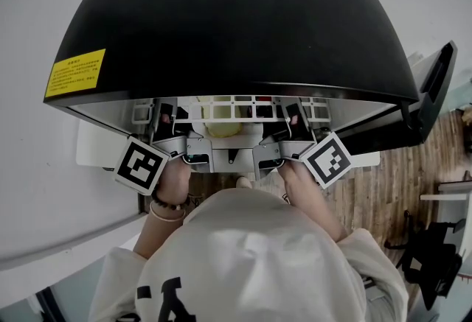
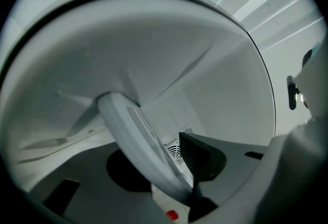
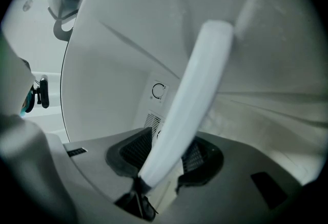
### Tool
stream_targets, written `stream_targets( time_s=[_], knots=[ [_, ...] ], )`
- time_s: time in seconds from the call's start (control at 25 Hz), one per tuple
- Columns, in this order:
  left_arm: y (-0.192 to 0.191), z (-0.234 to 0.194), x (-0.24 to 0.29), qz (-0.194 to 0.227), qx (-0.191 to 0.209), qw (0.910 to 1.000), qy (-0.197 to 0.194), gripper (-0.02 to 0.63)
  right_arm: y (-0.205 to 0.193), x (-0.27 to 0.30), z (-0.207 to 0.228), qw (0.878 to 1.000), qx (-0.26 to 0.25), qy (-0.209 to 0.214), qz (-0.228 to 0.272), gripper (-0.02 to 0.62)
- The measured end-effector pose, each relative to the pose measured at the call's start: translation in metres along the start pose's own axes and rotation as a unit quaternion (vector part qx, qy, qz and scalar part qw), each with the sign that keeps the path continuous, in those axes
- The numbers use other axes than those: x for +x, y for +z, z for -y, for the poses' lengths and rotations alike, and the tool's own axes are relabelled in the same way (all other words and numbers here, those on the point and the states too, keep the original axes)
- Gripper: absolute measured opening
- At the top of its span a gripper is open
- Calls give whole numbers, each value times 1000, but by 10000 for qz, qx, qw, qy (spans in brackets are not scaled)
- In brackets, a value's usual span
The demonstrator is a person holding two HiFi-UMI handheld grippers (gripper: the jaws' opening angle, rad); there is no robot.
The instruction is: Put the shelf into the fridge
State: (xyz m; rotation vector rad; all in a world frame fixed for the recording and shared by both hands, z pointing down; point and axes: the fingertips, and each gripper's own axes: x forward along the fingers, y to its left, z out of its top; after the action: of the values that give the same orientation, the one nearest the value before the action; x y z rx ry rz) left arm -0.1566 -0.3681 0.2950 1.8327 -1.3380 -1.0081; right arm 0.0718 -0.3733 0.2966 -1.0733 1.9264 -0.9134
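Left claw (image 2: 173, 176) clamped on shelf (image 1: 251, 102) rim | right claw (image 3: 164, 162) likewise | we're holding it crosswise between them | fridge (image 1: 243, 18) cavity straight ahead of both

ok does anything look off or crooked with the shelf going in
Nothing stands out. The white shelf looks level across the mouth of the black fridge, with the left gripper clamped on one end and the right gripper on the other. No crack, spill or snag shows.
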Motion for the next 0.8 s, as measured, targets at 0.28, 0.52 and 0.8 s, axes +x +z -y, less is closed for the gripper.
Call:
stream_targets(
  time_s=[0.28,0.52,0.8],
  knots=[
    [0,-1,2,-1,-3,10000,15,150,1,2,1,10000,41,-20,48,155],
    [1,-1,5,1,-3,10000,-2,150,2,4,3,9999,68,-47,88,154],
    [0,-1,7,9,7,10000,8,150,3,6,4,9999,90,-66,130,153]
  ],
)
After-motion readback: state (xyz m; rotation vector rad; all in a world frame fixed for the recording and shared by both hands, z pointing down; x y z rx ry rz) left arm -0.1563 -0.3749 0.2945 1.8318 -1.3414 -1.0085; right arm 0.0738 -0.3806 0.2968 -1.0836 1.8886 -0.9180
